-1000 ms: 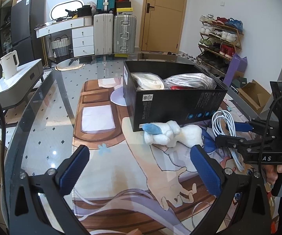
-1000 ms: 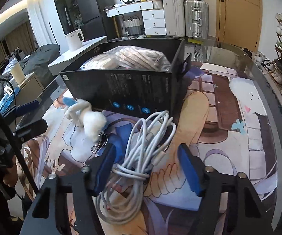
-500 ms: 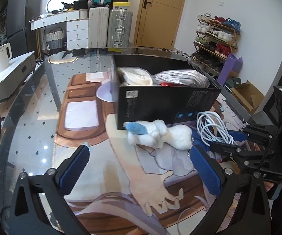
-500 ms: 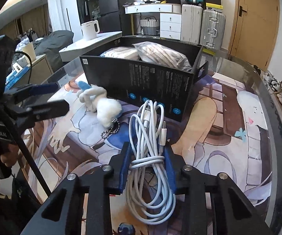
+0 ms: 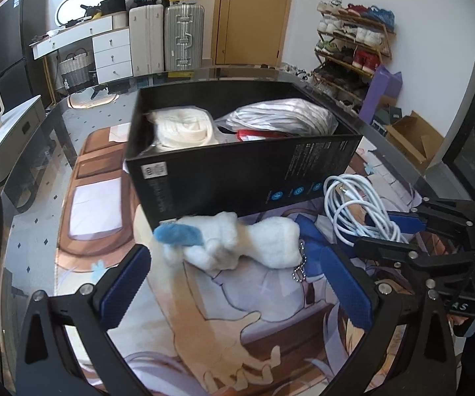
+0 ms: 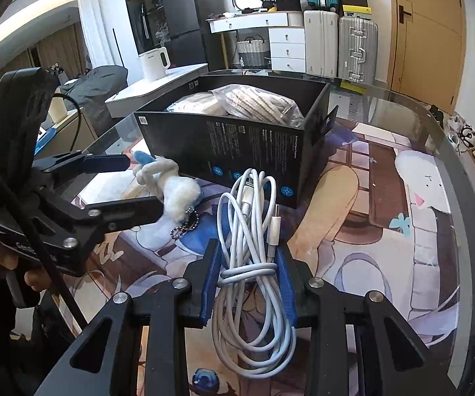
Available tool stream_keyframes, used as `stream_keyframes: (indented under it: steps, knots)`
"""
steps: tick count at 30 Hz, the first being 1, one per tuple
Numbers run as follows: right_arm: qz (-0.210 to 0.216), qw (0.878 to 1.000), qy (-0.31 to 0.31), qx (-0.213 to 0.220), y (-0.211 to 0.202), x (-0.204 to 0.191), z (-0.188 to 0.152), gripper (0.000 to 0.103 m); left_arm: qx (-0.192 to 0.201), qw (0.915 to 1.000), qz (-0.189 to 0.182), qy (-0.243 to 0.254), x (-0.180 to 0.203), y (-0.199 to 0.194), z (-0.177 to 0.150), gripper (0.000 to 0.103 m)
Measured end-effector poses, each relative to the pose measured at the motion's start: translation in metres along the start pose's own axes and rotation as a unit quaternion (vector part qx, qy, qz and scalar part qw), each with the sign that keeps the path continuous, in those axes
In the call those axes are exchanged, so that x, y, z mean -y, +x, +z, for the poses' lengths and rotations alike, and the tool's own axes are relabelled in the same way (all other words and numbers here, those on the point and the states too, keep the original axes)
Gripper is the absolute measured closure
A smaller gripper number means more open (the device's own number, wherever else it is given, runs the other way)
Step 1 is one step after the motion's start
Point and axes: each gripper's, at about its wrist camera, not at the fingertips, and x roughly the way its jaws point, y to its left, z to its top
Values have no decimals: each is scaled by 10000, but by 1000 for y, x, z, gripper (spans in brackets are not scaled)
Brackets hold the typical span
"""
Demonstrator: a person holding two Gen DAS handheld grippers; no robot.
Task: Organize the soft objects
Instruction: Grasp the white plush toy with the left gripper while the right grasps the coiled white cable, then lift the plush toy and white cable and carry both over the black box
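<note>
1. Counted items: one open black cardboard box (image 5: pixel 237 171) on the glass-topped desk (image 5: pixel 32 204); two clear-bagged soft bundles inside it, a cream one (image 5: pixel 184 128) and a white striped one (image 5: pixel 283 117); one white plush toy with a blue tip and a bead chain (image 5: pixel 237 247); one coiled white charging cable (image 6: pixel 254 231); two hand-held grippers.
2. The plush toy lies on the printed desk mat (image 5: pixel 204 313) just in front of the box's near wall. The cable lies on the mat beside the toy, near the box's corner.
3. Left hand-held gripper (image 5: pixel 234 283): its blue-padded jaws stand wide apart on either side of the plush toy. The toy lies between them, near their tips; the pads do not press on it.
4. Right hand-held gripper (image 6: pixel 249 272): its jaws are closed tight on the cable, clamping the bundle where a loop of cable wraps round it; both pads press against the strands.
5. Writing: the box wall bears blocks of small white print and round blue icons, too small to read. A white label sits at the wall's upper corner. The letters "AS" show on the right hand-held gripper's body.
</note>
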Motion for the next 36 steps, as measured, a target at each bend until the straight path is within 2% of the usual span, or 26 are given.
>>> stream_keyframes:
  steps: [7,15,17,20,23,29,36]
  knots:
    - [-45,10000,68,-7,0,6,-2,70,-249,9996,103,19,6,18,5,0]
    - [-44,9999,103,-37,1,8,-3,70,-404,9982,386,223,17,28,8,0]
    - [-71,9999,96,-47,1,8,-4,70,-385,9982,373,281,20,28,9,1]
    - [-67,9999,119,-40,1,10,-4,70,-359,9980,439,264,23,29,10,10]
    - [-69,9999,119,-28,0,9,-4,70,-294,9987,357,233,22,25,9,11]
    - [-44,9999,104,11,-2,7,-4,70,-191,9988,261,363,20,13,1,12]
    - [58,9999,33,154,-13,1,2,70,86,9996,186,203,5,-16,-5,12]
